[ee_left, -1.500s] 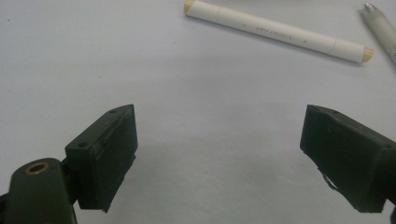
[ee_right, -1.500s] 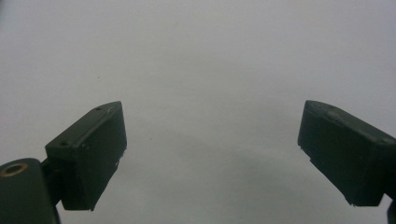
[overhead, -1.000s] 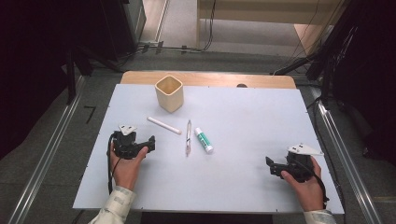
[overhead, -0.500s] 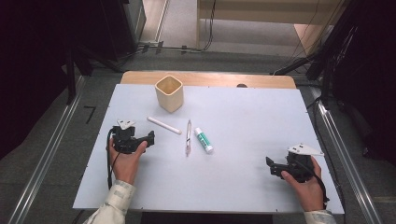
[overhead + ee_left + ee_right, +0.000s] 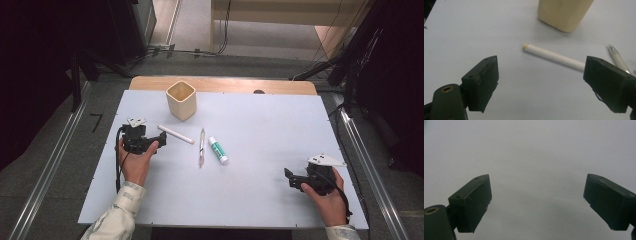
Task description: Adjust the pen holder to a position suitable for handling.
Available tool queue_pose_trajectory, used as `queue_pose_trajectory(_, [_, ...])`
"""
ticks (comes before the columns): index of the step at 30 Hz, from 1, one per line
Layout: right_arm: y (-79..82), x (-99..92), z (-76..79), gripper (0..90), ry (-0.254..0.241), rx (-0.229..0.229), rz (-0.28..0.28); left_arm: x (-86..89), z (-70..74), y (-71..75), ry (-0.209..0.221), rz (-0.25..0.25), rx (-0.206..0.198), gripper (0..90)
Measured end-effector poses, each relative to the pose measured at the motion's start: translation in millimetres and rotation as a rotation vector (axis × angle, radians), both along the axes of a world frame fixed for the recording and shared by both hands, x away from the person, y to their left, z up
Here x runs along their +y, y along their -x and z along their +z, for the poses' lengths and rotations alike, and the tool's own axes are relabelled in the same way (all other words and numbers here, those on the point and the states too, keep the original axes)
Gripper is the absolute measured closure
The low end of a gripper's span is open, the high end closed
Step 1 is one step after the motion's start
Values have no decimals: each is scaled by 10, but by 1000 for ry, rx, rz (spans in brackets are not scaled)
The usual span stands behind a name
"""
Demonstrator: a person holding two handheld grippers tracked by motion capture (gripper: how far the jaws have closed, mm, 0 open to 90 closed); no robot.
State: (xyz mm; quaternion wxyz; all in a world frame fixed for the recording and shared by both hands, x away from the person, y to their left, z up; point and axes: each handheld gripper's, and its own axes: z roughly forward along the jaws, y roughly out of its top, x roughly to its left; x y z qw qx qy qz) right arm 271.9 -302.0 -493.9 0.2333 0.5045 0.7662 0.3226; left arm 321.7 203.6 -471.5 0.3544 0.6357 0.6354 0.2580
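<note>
left tool (image 5: 541, 75) wide open nr white stick (image 5: 554, 55)

matt white stick (image 5: 554, 55) (paper-like), smooth table (image 5: 260, 190)

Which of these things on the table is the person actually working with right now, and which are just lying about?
In hand:
- left gripper, jaws open, aimed at the white stick
- white stick, lying flat just ahead of those jaws
- beige cup, standing close behind it

Lying about:
- pen
- glue stick
- right gripper, open over bare table
</note>
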Motion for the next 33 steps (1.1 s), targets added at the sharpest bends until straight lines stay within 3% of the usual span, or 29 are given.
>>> queue_pose_trajectory(16, [-2, -5, 0, 67, -1, 3, -1, -38, 180, -271, -1, -14, -14, 155])
queue_pose_trajectory(33, [-6, -5, -3, 67, 0, 2, 3, -75, 254, -577, -6, -11, -30, 172])
